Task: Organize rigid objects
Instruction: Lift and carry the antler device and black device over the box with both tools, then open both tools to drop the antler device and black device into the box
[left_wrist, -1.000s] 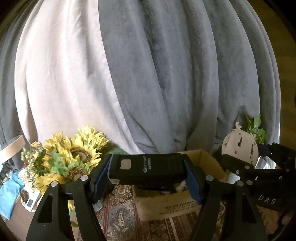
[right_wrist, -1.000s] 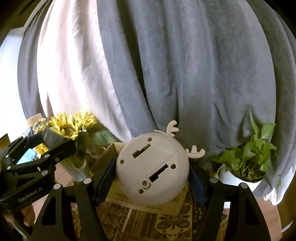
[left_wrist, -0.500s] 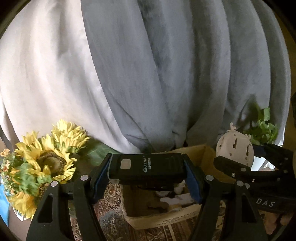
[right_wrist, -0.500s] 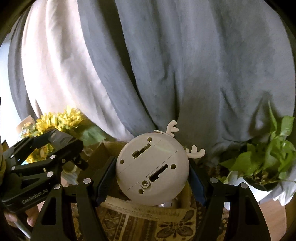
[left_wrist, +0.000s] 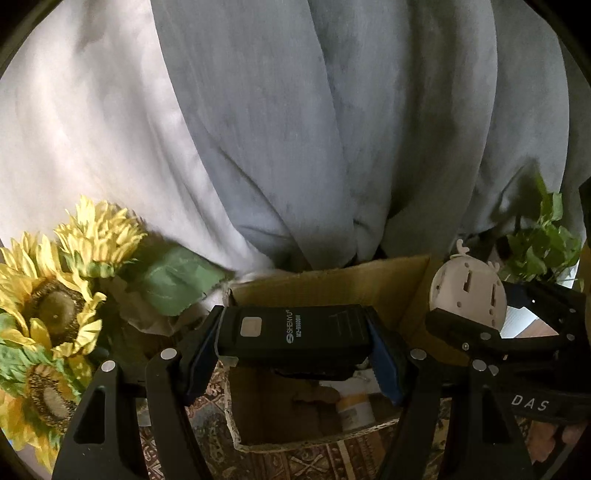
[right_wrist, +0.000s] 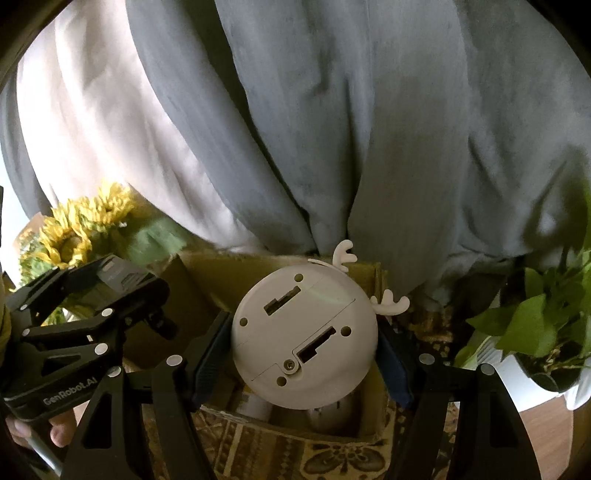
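Observation:
My left gripper is shut on a black SHENYU device, held level above the open cardboard box. My right gripper is shut on a round white toy with antlers, its underside facing the camera, also above the box. The toy shows at the right in the left wrist view. The left gripper with the black device shows at the left in the right wrist view. Bottles lie inside the box.
Yellow sunflowers stand left of the box. A green potted plant in a white pot stands to the right. Grey and white curtains hang close behind. A patterned cloth covers the table.
Both grippers have moved forward and lower toward the box, which now looks larger with its inside showing. Both still hold their objects.

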